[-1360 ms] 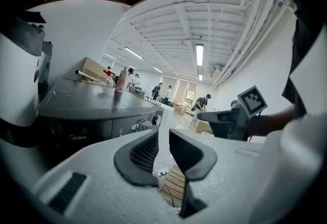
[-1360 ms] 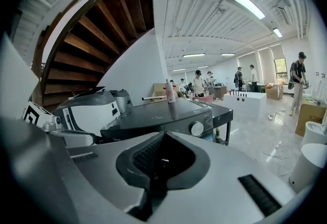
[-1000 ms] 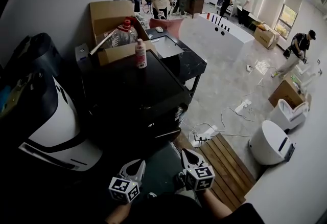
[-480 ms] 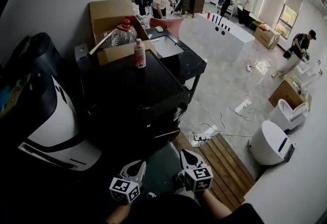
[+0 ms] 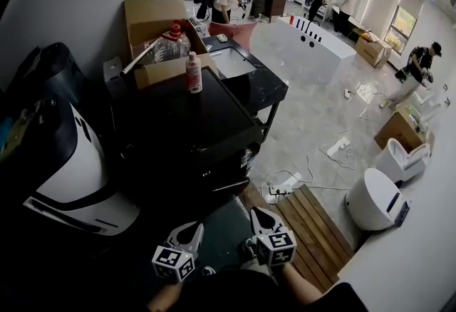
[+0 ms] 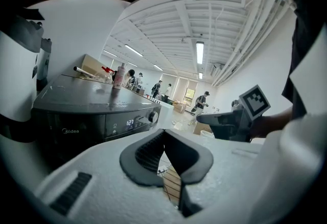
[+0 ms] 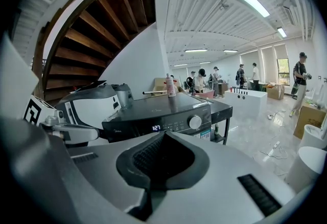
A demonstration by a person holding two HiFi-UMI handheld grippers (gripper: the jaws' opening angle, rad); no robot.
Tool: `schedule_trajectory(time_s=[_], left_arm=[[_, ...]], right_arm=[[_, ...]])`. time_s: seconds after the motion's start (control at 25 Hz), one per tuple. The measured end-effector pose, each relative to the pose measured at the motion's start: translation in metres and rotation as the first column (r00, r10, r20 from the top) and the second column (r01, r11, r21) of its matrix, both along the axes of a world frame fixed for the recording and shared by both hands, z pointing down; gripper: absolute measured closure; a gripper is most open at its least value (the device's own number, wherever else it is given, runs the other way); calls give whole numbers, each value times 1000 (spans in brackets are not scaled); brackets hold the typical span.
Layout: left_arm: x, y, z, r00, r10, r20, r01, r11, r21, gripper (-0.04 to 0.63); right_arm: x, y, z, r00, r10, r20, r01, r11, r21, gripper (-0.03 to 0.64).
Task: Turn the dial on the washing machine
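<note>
The dark washing machine [image 5: 187, 125] stands in front of me, its lid seen from above in the head view. Its silver dial [image 7: 194, 122] sits at the right end of the front panel, beside a lit display [image 7: 156, 128]. The left gripper view shows the same dial [image 6: 152, 115] from the side. My left gripper [image 5: 190, 230] and right gripper [image 5: 258, 215] hang low before the machine's front, side by side, well short of the dial. Both are shut with nothing between the pads. The right gripper [image 6: 230, 120] also appears in the left gripper view.
A pink-capped bottle [image 5: 193, 73] and an open cardboard box [image 5: 153, 26] stand at the machine's far end. A white and black appliance [image 5: 78, 168] is on its left, a black table [image 5: 256, 86] behind. A wooden pallet [image 5: 313, 229], cables [image 5: 285, 186] and a white round appliance [image 5: 374, 196] lie right. People stand far back.
Both grippers hold the same place before the machine. Only the people at the back of the room have shifted a little.
</note>
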State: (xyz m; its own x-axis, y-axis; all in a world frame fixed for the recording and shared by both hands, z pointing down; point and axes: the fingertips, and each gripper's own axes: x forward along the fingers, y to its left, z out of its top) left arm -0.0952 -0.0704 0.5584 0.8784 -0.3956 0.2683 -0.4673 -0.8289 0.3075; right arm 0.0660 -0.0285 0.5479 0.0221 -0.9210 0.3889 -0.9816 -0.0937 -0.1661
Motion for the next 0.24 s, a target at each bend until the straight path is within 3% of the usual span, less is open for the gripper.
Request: schedule_trajectory(time_s=[0.24], left_arm=[[5, -3, 2, 1000, -6, -2, 6, 1000, 1, 584]], right_arm=[[2, -5, 2, 1000, -14, -1, 14, 1000, -1, 618]])
